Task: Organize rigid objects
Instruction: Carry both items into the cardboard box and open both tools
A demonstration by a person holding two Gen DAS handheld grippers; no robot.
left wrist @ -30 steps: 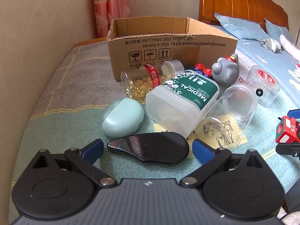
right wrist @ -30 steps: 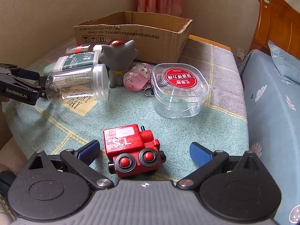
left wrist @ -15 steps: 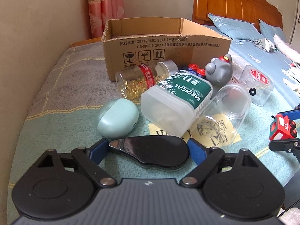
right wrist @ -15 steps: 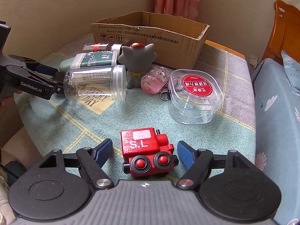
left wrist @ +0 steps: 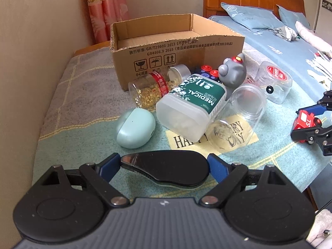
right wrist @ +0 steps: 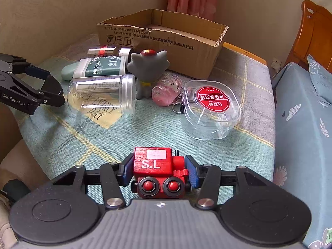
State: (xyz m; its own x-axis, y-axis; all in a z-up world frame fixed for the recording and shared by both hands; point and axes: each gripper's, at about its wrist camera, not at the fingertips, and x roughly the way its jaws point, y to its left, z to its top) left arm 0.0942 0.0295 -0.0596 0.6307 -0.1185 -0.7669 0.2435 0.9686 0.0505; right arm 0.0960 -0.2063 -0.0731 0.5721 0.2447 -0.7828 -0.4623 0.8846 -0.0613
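Your right tool (right wrist: 158,171) is clamped on the red toy train (right wrist: 158,172) and your left tool (left wrist: 164,166) grips the black case (left wrist: 166,169) across its long axis (both low over the worktop), with the cardboard box (left wrist: 178,47) straight ahead.

Grey cat figure (left wrist: 233,72) hides most of the pink keychain (right wrist: 166,91)
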